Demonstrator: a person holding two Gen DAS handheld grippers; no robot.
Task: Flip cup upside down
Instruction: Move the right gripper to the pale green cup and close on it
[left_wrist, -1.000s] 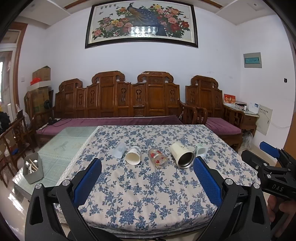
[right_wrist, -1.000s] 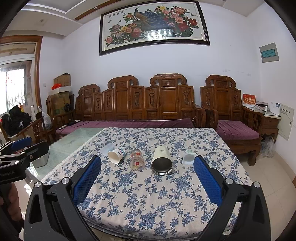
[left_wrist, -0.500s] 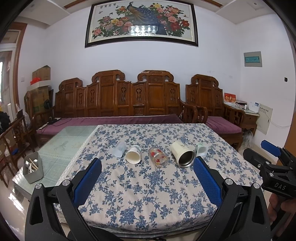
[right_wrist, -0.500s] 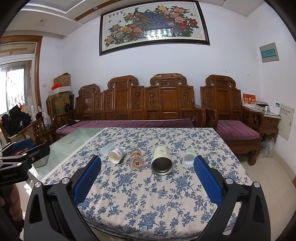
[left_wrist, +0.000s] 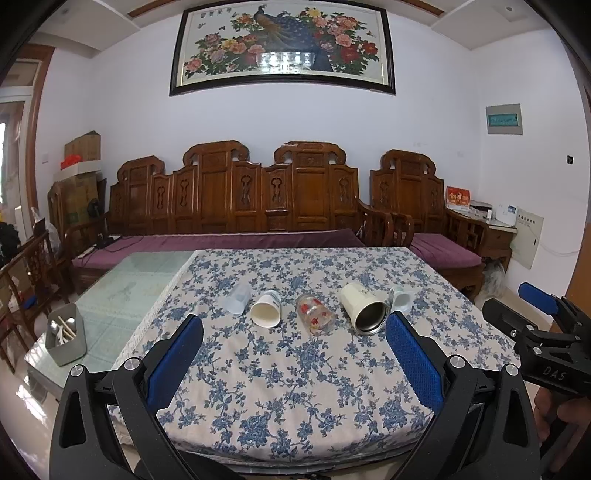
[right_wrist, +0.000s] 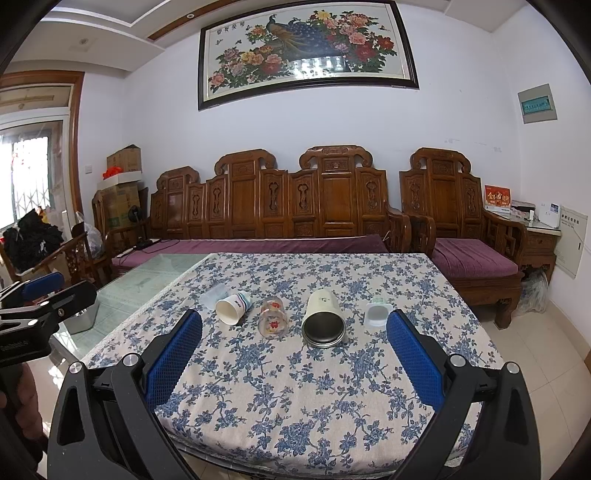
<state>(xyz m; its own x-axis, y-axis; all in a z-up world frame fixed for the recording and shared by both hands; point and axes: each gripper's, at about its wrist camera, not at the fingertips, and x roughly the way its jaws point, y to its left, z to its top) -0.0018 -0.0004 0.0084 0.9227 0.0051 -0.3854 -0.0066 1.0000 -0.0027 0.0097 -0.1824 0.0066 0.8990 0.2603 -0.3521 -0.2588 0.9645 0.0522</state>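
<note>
Several cups lie on their sides in a row on the floral tablecloth (left_wrist: 295, 387): a clear plastic cup (left_wrist: 236, 299), a white paper cup (left_wrist: 266, 313), a glass with red flowers (left_wrist: 314, 314), a cream steel-lined tumbler (left_wrist: 364, 308) and a small pale cup (left_wrist: 402, 298). They also show in the right wrist view: paper cup (right_wrist: 233, 307), flowered glass (right_wrist: 273, 318), tumbler (right_wrist: 323, 318), pale cup (right_wrist: 377, 314). My left gripper (left_wrist: 293, 360) is open and empty, short of the row. My right gripper (right_wrist: 293, 360) is open and empty, also short of it.
A glass-topped table (left_wrist: 129, 291) adjoins on the left with a grey utensil box (left_wrist: 65, 339). A carved wooden sofa (left_wrist: 236, 206) with purple cushions stands behind. The right gripper (left_wrist: 543, 332) shows at the right edge of the left wrist view.
Both views have shifted only slightly. The cups lie where they were and both grippers stay open.
</note>
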